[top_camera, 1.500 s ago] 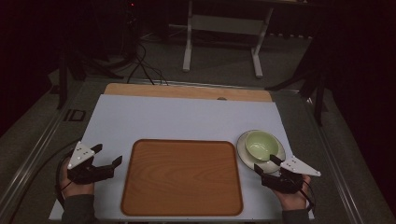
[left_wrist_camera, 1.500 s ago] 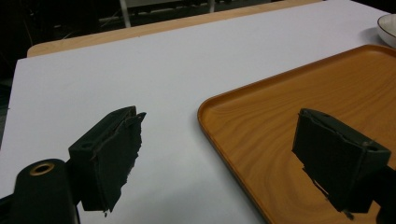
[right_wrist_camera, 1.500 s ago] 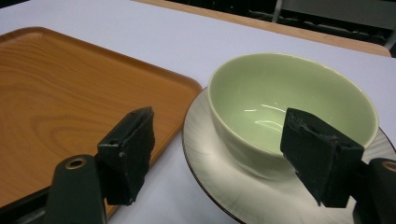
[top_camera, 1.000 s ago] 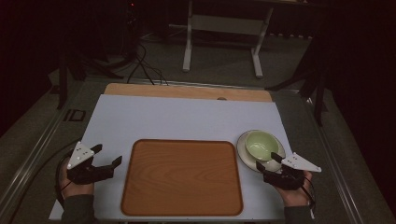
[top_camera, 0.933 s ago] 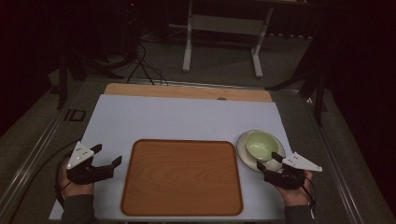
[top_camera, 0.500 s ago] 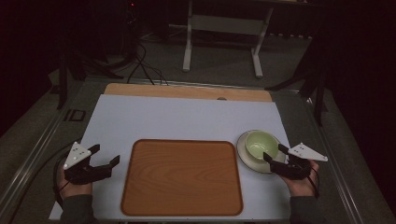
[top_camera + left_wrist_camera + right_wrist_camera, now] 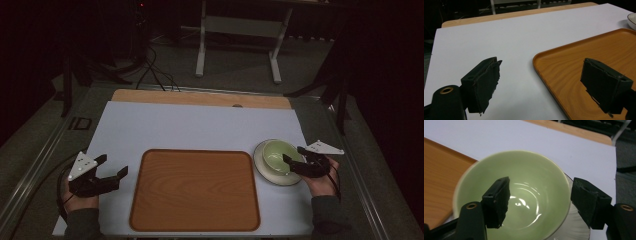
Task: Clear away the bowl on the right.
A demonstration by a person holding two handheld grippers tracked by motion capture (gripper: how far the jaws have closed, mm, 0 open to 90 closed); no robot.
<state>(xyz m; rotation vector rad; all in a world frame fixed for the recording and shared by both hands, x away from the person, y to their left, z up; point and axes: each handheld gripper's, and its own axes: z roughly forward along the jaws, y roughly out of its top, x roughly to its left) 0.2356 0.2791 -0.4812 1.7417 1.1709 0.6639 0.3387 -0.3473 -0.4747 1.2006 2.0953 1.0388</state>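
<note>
A pale green bowl (image 7: 275,153) sits on a white saucer (image 7: 270,175) at the table's right, just beside a wooden tray (image 7: 195,189). My right gripper (image 7: 293,154) is open at the bowl's right side. In the right gripper view one jaw hangs inside the bowl (image 7: 524,195) and the other stands outside its rim, above the saucer (image 7: 579,230), without pinching it. My left gripper (image 7: 113,165) is open over the white mat, left of the tray. In the left gripper view its jaws (image 7: 541,82) hold nothing, and one overlaps the tray (image 7: 579,55).
A white mat (image 7: 200,127) covers most of the wooden tabletop (image 7: 200,97). The tray's inside is bare. Past the table's far edge are a metal stand's legs (image 7: 237,30) and cables (image 7: 155,70) on the floor. The saucer's edge (image 7: 632,21) shows at the far right of the left gripper view.
My right gripper has moved forward from below the saucer to the bowl's right rim, with one jaw now inside the bowl. The left gripper has barely shifted.
</note>
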